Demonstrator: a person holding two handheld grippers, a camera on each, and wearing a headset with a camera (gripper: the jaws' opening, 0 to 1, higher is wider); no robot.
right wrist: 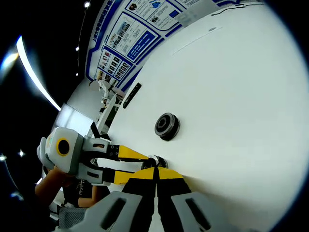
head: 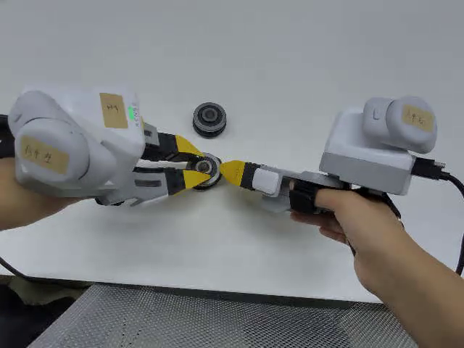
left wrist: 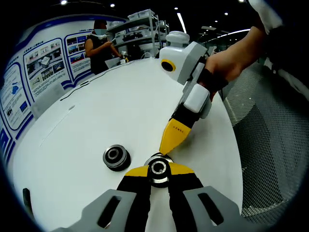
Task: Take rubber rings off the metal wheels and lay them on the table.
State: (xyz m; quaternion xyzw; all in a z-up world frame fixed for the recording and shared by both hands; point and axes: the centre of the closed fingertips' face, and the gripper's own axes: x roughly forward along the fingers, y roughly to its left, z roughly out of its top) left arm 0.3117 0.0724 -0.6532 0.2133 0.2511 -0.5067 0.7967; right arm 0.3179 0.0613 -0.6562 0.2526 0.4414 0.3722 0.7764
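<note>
A small metal wheel point(head: 210, 170) with a dark rubber ring is held just above the white table point(head: 290, 65). My left gripper point(head: 199, 165) is shut on it, one yellow tip on each side; in the left gripper view the wheel point(left wrist: 159, 167) sits between those tips. My right gripper point(head: 230, 171) comes in from the right with its jaws shut, and its yellow tips touch the wheel's rim. I cannot tell whether they pinch the ring. In the right gripper view the held wheel point(right wrist: 153, 161) lies just beyond the right gripper point(right wrist: 155, 172). A second wheel point(head: 209, 119) with its black ring lies flat behind.
The table's front edge point(head: 217, 290) runs close below the grippers, with grey metal mesh point(head: 217, 322) beyond it. A person point(left wrist: 99, 41) stands at the far end beside shelves point(left wrist: 140, 26) and wall posters. A cable point(head: 453, 196) trails from the right gripper.
</note>
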